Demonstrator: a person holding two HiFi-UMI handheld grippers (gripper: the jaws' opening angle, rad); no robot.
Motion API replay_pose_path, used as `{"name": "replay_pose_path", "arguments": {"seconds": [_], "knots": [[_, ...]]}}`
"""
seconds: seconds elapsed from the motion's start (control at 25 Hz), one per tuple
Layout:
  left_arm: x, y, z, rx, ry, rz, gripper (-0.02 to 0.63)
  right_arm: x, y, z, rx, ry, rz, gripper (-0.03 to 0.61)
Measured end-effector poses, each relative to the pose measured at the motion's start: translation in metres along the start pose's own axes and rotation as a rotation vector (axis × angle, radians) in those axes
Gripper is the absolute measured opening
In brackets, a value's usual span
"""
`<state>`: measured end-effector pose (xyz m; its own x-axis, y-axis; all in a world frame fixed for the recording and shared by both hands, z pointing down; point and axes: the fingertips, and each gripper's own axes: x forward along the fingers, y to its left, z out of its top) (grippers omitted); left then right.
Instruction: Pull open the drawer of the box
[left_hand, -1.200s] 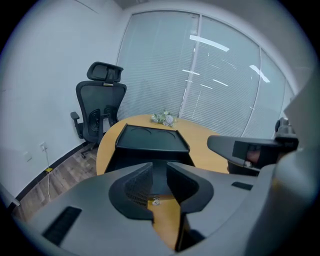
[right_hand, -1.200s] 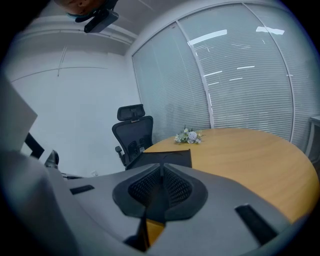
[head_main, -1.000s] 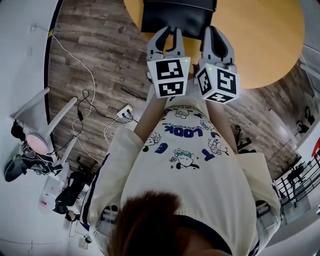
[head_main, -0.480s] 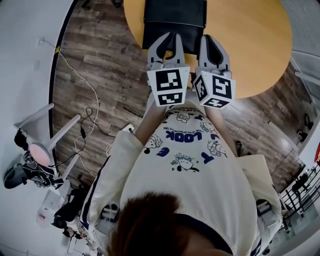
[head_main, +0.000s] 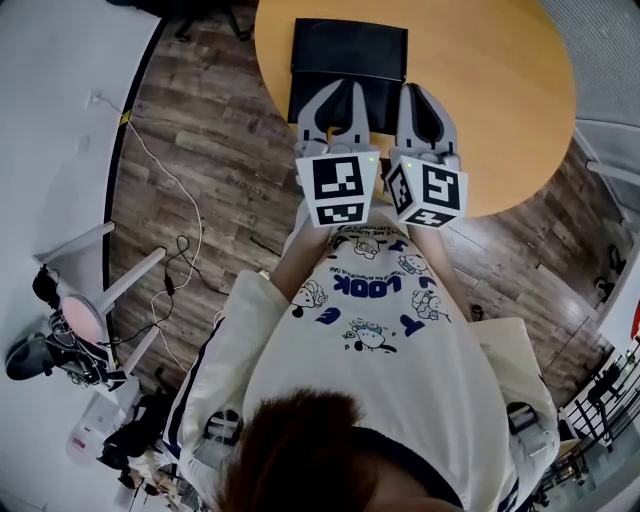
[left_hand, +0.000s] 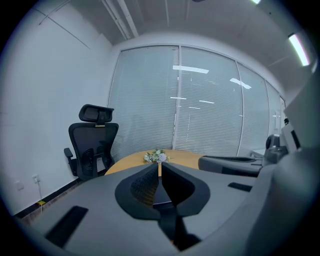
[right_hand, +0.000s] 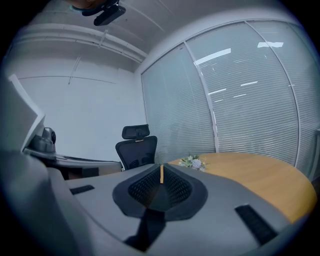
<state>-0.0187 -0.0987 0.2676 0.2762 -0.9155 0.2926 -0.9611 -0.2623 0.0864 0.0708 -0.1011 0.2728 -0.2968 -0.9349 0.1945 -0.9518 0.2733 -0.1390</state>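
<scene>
A flat black box (head_main: 348, 55) lies on the round wooden table (head_main: 500, 110), near its front edge. Both grippers are held side by side just in front of the box, above the table's rim, touching nothing. My left gripper (head_main: 338, 90) is shut with nothing between its jaws; in the left gripper view its jaws (left_hand: 160, 168) meet at a thin slit. My right gripper (head_main: 420, 92) is also shut and empty (right_hand: 161, 173). Both gripper views look level across the table, so the box and its drawer are hidden in them.
A small bunch of flowers (left_hand: 157, 156) lies on the table's far side. A black office chair (left_hand: 93, 142) stands by the window blinds. Cables and a power strip (head_main: 175, 250) lie on the wooden floor at the left, beside a white stand (head_main: 85, 290).
The person has stepped closer to the table. The whole box now shows in the head view, and both grippers hang over the table's edge just in front of it.
</scene>
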Motion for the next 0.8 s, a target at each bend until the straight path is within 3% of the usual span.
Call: {"name": "replay_pose_path", "arguments": {"seconds": [0.8], "knots": [[0.0039,-0.0007,0.01,0.002,-0.024,0.017,0.031,0.0052,-0.0069,0.0093,-0.005,-0.016,0.013,0.038]]}}
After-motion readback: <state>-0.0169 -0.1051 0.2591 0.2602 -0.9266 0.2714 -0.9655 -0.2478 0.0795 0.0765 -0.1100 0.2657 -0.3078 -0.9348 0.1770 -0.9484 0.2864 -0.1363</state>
